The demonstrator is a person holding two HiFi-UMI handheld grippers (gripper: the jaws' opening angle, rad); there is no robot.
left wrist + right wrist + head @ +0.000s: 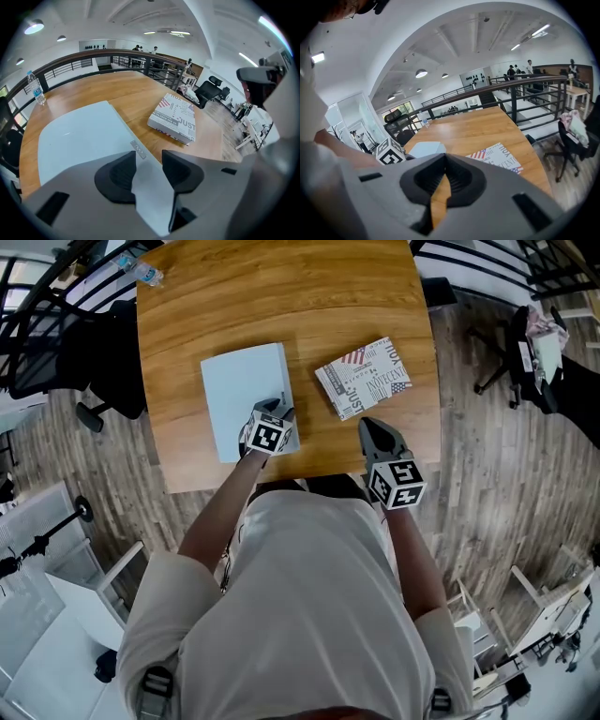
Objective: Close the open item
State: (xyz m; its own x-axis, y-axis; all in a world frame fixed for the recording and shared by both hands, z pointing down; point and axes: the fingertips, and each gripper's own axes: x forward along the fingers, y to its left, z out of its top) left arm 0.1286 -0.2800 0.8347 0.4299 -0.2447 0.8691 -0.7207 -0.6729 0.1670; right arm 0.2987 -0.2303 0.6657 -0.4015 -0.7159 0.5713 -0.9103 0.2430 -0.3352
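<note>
**Left tool over the near corner of the pale case: seating the lid**

The pale case [239,390] lies on the wooden surface [281,296]. It is to the left of a printed box [364,376], near it but not touching. From above, the lid appears flat or very nearly so. Whether a slight gap remains along the edge cannot be told.

The left tool [149,154] hangs over the case's near right corner, pointing steeply down. Its jaws are spread, the pale lid shows between them, and neither pad presses on it. The right tool [373,427] sits off the case at the near edge of the surface, close to the printed box. Its tips are pressed together on nothing.

The step in hand is judged to be seating the lid. Three points help to do it well:
- Press straight down with the flat of the jaws rather than a single tip.
- Work close to the small grey tab [138,149] on the front edge, so that the lid meets its base evenly.
- Keep the push gentle so the case does not slide towards the printed box. Should it shift, the right tool could steady its far side.
</note>
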